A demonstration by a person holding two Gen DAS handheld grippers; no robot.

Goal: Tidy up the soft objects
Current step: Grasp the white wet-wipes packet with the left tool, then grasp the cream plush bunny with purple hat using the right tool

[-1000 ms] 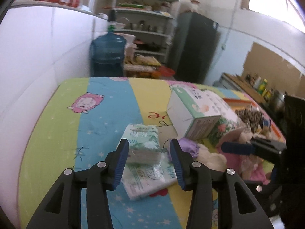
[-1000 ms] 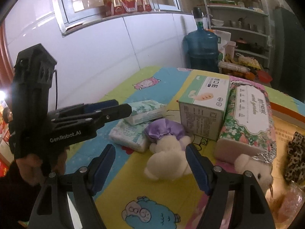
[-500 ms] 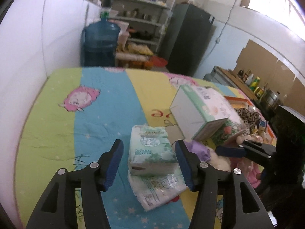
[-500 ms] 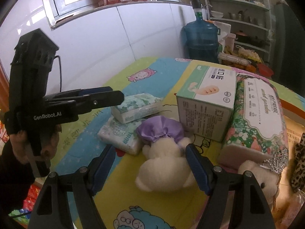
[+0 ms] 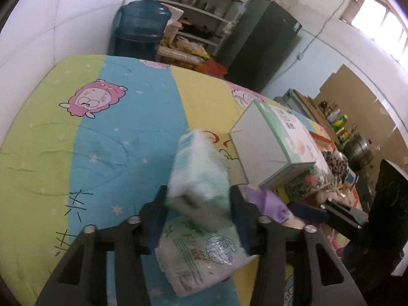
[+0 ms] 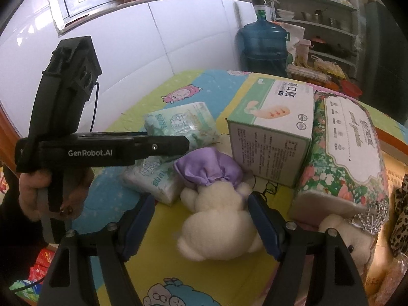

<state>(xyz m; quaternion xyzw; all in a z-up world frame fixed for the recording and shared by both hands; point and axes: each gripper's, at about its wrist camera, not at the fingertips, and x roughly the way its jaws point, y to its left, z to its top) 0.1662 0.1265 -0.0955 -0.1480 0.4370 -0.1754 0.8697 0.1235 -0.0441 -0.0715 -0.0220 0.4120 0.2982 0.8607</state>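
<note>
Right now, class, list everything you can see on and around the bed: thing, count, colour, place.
Tissue packs: two, green-white; one between the left gripper's fingers, one lying beneath it.
Box: one, white-green, mid-bed.
Floral tissue pack: one, right of the box.
Plush bears: two, cream; one with a purple hat, one far right.
Water jug: one, blue, behind the bed.
Bedsheet: striped cartoon print.
Left gripper: black, closed on a pack.
Right gripper: black, open around the bear.
</note>
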